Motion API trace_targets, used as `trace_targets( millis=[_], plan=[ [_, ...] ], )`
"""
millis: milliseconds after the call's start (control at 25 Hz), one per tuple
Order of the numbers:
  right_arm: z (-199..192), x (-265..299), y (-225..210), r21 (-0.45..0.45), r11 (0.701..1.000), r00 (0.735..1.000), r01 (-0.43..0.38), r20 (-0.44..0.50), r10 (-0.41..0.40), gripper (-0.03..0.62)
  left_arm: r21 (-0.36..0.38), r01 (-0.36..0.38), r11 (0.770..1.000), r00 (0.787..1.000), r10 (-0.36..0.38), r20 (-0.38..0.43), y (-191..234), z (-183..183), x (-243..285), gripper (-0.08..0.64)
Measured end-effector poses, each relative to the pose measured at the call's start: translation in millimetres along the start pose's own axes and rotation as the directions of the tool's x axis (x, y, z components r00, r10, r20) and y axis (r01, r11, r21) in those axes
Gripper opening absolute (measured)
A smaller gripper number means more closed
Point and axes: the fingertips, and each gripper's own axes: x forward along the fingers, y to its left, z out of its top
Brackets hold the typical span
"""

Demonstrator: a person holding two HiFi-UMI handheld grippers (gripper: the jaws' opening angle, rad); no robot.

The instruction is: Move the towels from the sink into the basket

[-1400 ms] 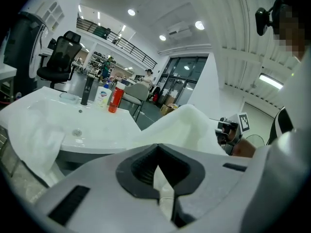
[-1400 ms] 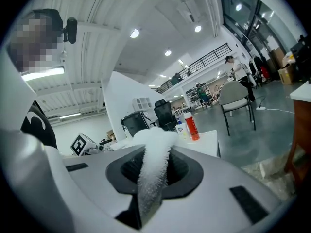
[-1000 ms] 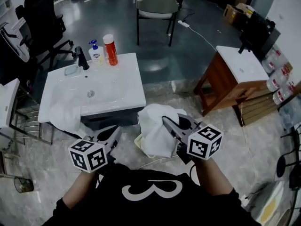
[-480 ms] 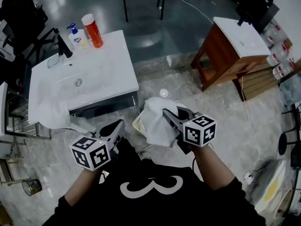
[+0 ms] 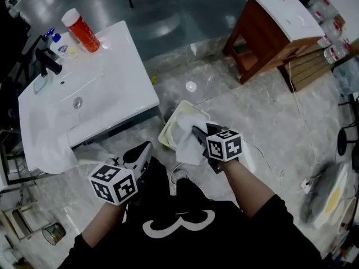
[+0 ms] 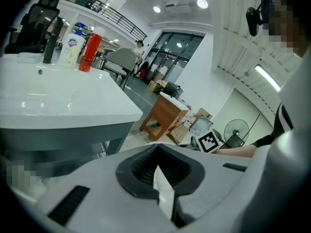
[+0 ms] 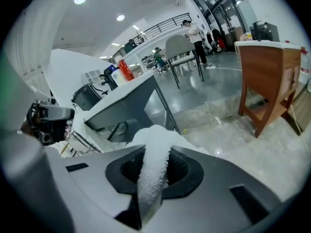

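Now my right gripper (image 5: 197, 134) is clamped on the soft white cloth towel (image 5: 188, 147), which hangs just over the cream plastic basket (image 5: 168, 129) on the floor (image 5: 252, 105). My left gripper (image 5: 143, 150) has its jaws together on nothing. If I let go too soon, the towel could catch the rim and flop out.

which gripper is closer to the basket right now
Right. The right gripper holds a white towel over the basket; the left gripper is off to the side, nearer the sink.
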Motion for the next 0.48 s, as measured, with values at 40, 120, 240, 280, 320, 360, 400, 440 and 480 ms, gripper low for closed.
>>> trace_targets(
  millis=[40,120,240,280,320,360,400,440,480],
  plan=[
    [-7,10,-9,0.016,1.000,1.000,0.015,-0.017,-0.014,0.064,-0.001,0.002,1.000,1.000,-0.002,-0.010,5,-3,6,0.006],
    [-21,28,-25,0.051,0.998,0.998,0.044,-0.044,-0.042,0.064,-0.010,0.004,1.000,1.000,-0.005,-0.029,14,-9,15,0.005],
    [-40,53,-45,0.104,0.990,0.993,0.091,-0.083,-0.082,0.064,-0.021,0.010,1.000,0.998,-0.011,-0.057,24,-19,27,0.006],
    [-45,61,-51,0.116,0.988,0.991,0.105,-0.097,-0.094,0.064,-0.025,0.011,1.000,0.998,-0.013,-0.065,27,-22,31,0.006],
    [-50,67,-57,0.128,0.985,0.988,0.118,-0.110,-0.104,0.064,-0.031,0.013,0.999,0.997,-0.015,-0.072,29,-25,35,0.005],
    [-54,73,-62,0.140,0.982,0.986,0.128,-0.122,-0.111,0.066,-0.038,0.015,0.999,0.997,-0.018,-0.078,30,-28,38,0.006],
    [-57,77,-68,0.152,0.979,0.984,0.139,-0.133,-0.119,0.066,-0.044,0.018,0.999,0.996,-0.021,-0.084,30,-31,41,0.006],
    [-60,80,-73,0.157,0.976,0.982,0.149,-0.143,-0.127,0.066,-0.045,0.021,0.999,0.996,-0.025,-0.090,31,-33,43,0.005],
    [-62,84,-77,0.154,0.975,0.979,0.158,-0.153,-0.134,0.066,-0.043,0.025,0.999,0.995,-0.029,-0.097,31,-35,45,0.005]
  ],
)
